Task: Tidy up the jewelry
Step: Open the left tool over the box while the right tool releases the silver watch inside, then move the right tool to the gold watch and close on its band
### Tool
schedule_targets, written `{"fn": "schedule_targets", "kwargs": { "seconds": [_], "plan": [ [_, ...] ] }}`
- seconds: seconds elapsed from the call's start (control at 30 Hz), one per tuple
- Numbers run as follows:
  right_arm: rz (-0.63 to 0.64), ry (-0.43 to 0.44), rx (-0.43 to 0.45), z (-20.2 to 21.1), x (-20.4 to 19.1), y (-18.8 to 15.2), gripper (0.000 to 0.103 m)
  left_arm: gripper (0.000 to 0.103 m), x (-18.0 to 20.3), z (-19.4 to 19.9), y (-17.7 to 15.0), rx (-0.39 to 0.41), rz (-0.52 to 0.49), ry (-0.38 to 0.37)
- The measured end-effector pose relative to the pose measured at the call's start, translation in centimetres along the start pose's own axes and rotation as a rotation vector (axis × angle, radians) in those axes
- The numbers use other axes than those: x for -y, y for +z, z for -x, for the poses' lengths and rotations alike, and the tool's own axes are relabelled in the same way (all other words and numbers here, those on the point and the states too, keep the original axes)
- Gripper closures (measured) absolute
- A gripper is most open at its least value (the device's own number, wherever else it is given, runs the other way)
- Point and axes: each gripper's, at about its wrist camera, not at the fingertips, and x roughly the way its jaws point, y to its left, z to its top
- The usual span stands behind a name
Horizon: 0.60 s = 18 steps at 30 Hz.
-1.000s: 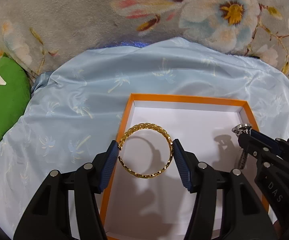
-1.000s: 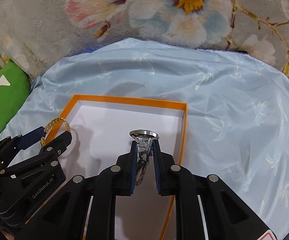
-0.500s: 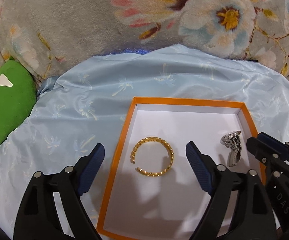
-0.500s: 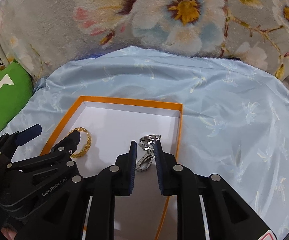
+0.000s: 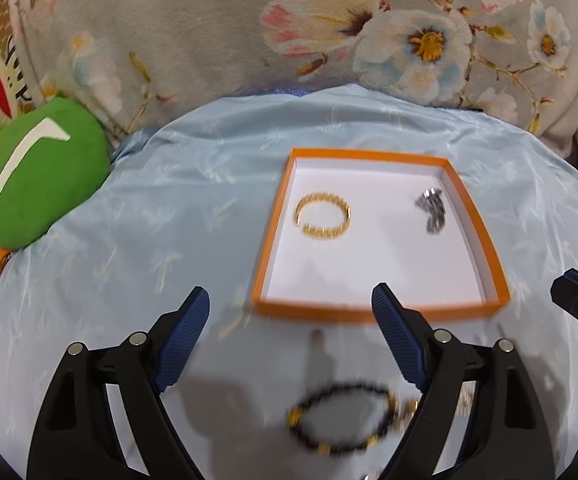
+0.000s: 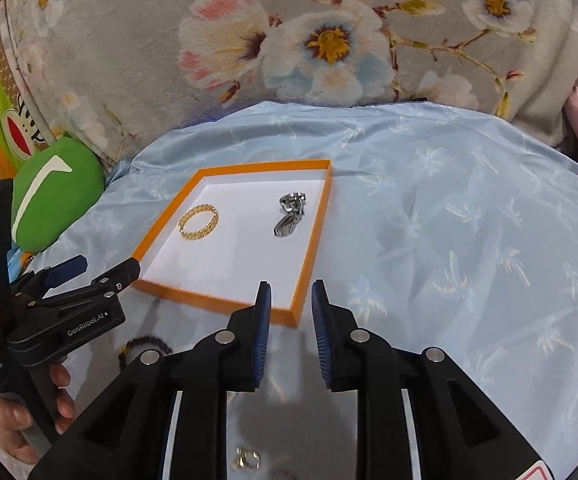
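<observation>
Two pieces lie in one orange tray (image 5: 485, 240): gold bangle (image 5: 322, 216), silver watch (image 5: 431, 210); both tools spread, empty.

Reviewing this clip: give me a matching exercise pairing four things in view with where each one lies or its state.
Things:
1. gold chain bangle
2. silver metal watch
3. black beaded bracelet with gold beads
4. left hand-held gripper

Places or states:
A. on the blue cloth, outside the box, nearest the camera
B. open, holding nothing
C. left part of the orange-rimmed white box
D. right part of that box

Pairs: 1-C, 2-D, 3-A, 4-B
</observation>
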Motion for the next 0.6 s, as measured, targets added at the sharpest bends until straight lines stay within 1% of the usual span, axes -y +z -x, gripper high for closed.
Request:
{"fn": "schedule_targets", "kwargs": {
  "seconds": [0.17, 0.27, 0.4, 0.53, 0.6],
  "plan": [
    [0.033, -0.036, -0.018, 3.5, -0.3, -4.6, 0.076, 0.022, -1.6, 3.5, -3.9, -0.012, 0.012, 0.004],
    [0.051, -0.055, -0.038, 4.8, -0.9, -7.2, 0.076, 0.022, -2.2, 5.2, -6.7, -0.025, 0.017, 0.006],
    [0.041, -0.025, -0.077, 5.6, -1.5, -9.9, 0.076, 0.022, -2.6, 6.1, -9.4, -0.068, 0.039, -0.007],
    [0.026, -0.002, -0.115, 5.4, -2.3, -11.9, 0.076, 0.022, -2.8, 6.7, -11.7, -0.079, 0.063, 0.013],
    [0.014, 0.012, -0.124, 5.5, -2.6, -12.6, 0.076, 0.022, -3.1, 7.2, -12.6, -0.083, 0.085, 0.007]
  ]
}}
